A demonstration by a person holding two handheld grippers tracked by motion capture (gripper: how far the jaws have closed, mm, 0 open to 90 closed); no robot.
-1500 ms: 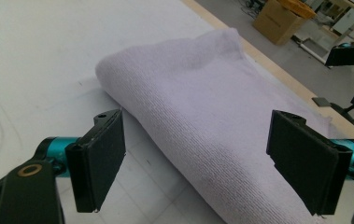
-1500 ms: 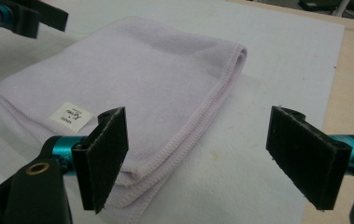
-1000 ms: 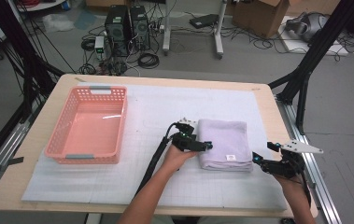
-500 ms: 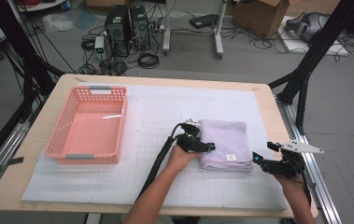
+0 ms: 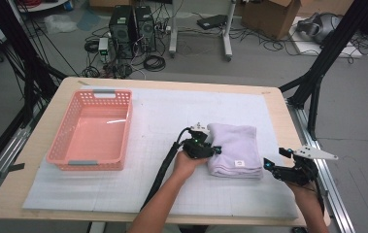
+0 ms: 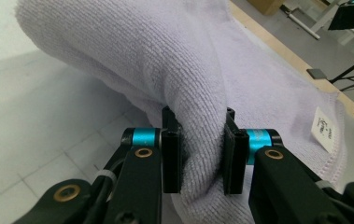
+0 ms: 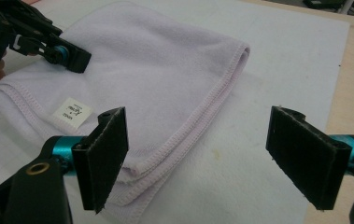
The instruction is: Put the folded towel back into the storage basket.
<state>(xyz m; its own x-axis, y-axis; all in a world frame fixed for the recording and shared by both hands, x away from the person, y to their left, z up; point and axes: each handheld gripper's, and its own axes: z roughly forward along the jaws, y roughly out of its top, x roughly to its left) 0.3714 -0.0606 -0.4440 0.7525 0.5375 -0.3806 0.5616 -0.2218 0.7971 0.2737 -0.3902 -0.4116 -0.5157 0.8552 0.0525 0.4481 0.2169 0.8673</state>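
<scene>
one folded lilac towel (image 5: 235,148), pinched.

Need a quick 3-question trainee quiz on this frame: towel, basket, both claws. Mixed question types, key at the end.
1. True or false: the left claw is shut on a fold of the lilac towel.
2. The right claw is: A) shut on the towel, B) open beside the towel's near corner, C) inside the basket.
3. Fill in: the pink basket sits to the towel's ____ in the high view and holds ____ items.

Key: 1 true. 2 B. 3 left; no.
</scene>
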